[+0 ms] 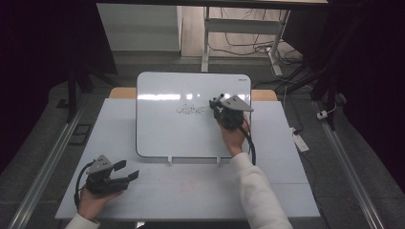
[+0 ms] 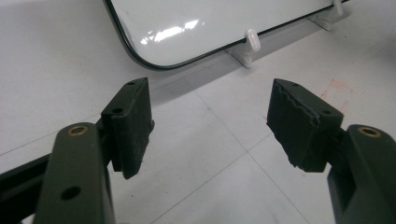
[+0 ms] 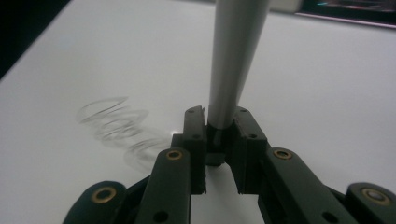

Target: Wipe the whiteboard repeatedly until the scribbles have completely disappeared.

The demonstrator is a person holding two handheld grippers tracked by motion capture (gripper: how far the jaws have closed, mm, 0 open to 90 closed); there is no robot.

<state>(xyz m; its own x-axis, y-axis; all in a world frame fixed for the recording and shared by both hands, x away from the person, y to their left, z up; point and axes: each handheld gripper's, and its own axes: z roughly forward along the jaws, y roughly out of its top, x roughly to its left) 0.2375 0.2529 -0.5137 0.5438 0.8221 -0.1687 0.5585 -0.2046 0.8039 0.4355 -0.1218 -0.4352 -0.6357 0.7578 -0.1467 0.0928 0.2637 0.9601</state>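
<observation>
My right gripper (image 1: 217, 102) is up at the whiteboard (image 1: 162, 129), jaws clamped tight on a grey marker (image 3: 233, 60); the marker barrel sticks out straight ahead of the jaws in the right gripper view, its far end out of frame. Marker sits over the board's right half, just right of a black scribble (image 1: 189, 110), loops of it faint and blurred left of the jaws (image 3: 119, 128). Can't tell if the tip touches the board. Whiteboard stands tilted on two small white feet (image 1: 169, 160) on the white desk (image 1: 191, 191), glare across its upper part.

My left gripper (image 1: 129, 171) rests low on the desk's near left corner, well apart from the board, jaws spread wide with nothing between them, bare desk surface between the pads (image 2: 133, 121). Board's lower corner and one foot (image 2: 250, 44) ahead of it
</observation>
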